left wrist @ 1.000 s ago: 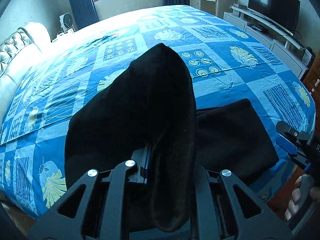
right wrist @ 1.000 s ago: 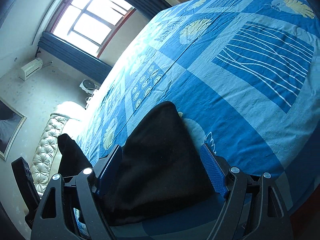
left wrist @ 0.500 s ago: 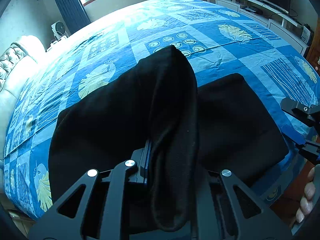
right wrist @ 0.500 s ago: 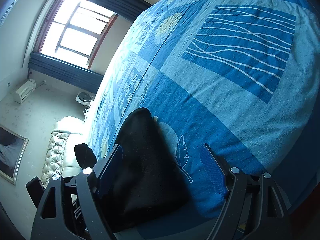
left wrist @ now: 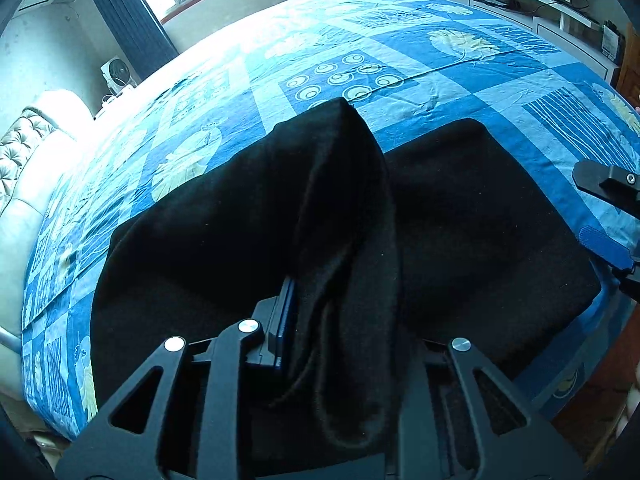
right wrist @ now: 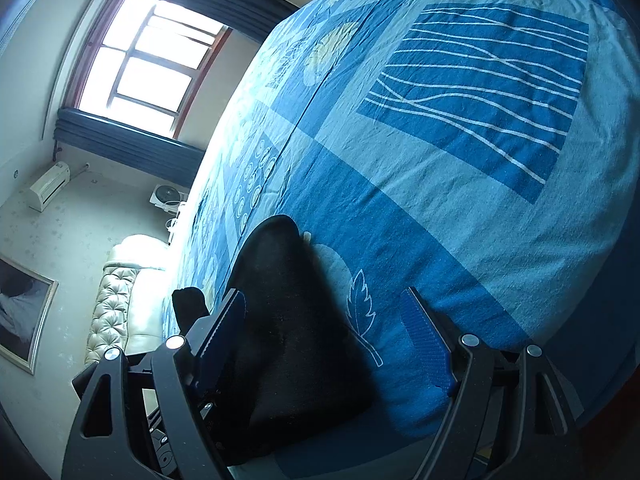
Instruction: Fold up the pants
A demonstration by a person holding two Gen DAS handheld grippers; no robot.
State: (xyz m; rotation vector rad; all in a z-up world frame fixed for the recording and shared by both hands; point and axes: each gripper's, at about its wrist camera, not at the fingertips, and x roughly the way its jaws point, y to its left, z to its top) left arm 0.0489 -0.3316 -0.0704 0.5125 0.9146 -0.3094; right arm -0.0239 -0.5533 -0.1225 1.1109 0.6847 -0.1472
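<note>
Black pants [left wrist: 480, 220] lie part folded on the blue patterned bed [left wrist: 440, 80], close to its near edge. My left gripper [left wrist: 344, 300] pinches a raised fold [left wrist: 340, 180] of them above the flat layer. Its jaws are opening, and the cloth still sits against the blue left pad [left wrist: 285, 312]; the other pad is hidden by cloth. At the right, my right gripper [left wrist: 608, 216] hovers beside the pants' end. In the right wrist view, my right gripper [right wrist: 324, 296] stands open, with the pants' corner [right wrist: 288, 320] lying flat on the bed between its fingers, untouched.
A tufted headboard [left wrist: 24, 148] stands at the left, with a small fan [left wrist: 116, 74] beyond it. A white TV unit [left wrist: 520, 4] runs along the far right. Wooden floor [left wrist: 592, 380] shows past the bed's near corner. A window [right wrist: 148, 68] lights the far wall.
My left gripper has sunk toward the bed, bringing the raised fold lower over the flat part. The right gripper has rolled and drawn back; less cloth lies between its fingers.
</note>
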